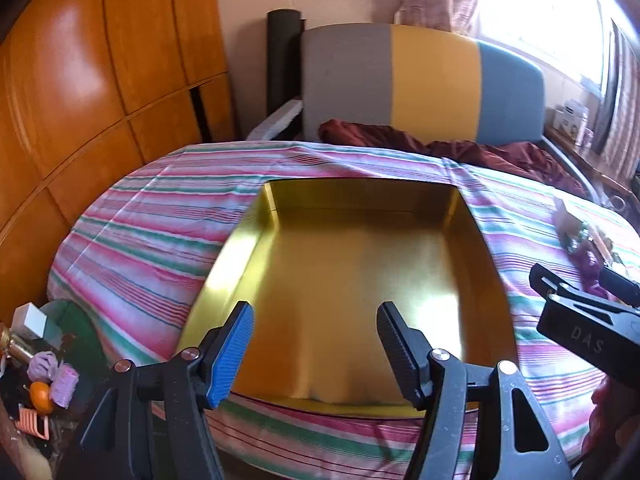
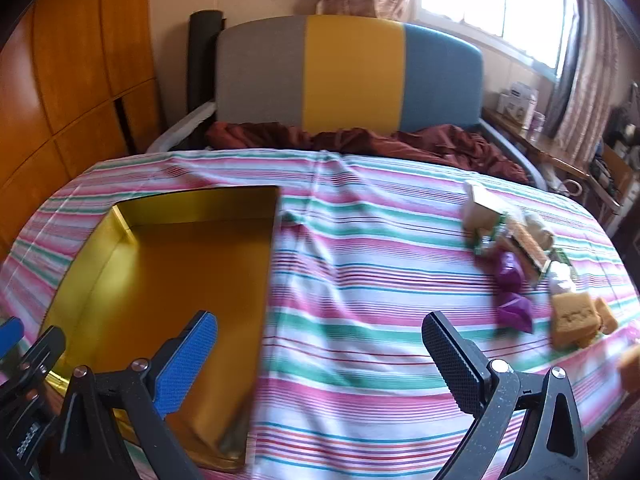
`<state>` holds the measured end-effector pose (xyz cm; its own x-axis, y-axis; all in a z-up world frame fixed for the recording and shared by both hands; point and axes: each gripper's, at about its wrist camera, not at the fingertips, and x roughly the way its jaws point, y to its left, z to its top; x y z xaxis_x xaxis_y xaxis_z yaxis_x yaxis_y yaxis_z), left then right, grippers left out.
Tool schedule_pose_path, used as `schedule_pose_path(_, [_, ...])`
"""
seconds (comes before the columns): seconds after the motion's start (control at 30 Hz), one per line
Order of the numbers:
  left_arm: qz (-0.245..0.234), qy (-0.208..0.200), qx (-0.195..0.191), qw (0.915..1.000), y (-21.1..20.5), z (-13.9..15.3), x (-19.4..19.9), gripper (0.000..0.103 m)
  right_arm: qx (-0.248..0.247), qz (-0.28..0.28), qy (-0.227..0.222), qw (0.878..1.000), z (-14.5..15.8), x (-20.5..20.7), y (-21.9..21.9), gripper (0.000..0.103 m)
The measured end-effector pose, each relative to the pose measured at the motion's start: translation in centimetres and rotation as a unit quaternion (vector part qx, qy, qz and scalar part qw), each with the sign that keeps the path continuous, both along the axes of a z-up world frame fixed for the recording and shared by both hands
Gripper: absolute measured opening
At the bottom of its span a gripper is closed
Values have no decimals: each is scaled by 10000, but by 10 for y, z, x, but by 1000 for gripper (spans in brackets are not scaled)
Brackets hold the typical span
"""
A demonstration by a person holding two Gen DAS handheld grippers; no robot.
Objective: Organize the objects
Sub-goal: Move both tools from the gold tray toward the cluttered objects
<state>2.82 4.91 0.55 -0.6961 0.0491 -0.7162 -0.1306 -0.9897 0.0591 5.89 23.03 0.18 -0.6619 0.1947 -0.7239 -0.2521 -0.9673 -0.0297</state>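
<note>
A shallow gold box (image 1: 256,248) (image 2: 100,240) lies empty on the striped bedsheet. My left gripper (image 1: 314,344) hovers open over its near end, nothing between the blue and black pads. My right gripper (image 2: 320,352) stands wide open above the sheet, to the right of the box. A heap of small things lies at the right of the bed: purple wrapped pieces (image 2: 512,292), tan blocks (image 2: 572,316), a small carton (image 2: 484,208) and a biscuit pack (image 2: 528,248). In the left wrist view the heap (image 1: 580,240) shows beyond the right gripper's body (image 1: 584,320).
The bed has a grey, yellow and blue headboard (image 2: 352,76) and a crumpled maroon blanket (image 2: 360,140). An orange wooden wardrobe (image 1: 80,100) stands at the left. A low stand with clutter (image 1: 40,360) sits by the bed's left corner. A side shelf (image 2: 540,136) runs under the window.
</note>
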Motion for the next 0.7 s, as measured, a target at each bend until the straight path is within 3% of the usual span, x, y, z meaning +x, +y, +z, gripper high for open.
schedule_pose_path(0.4, [-914,-160,172,9955,63,-4,17,65,407,-585,-25,9975,-3,26,63,103])
schedule_pose_path(0.7, [-1722,-447,573,9824,111,-6,27,65,591,-1088,-109,9922,-9,49,117,103])
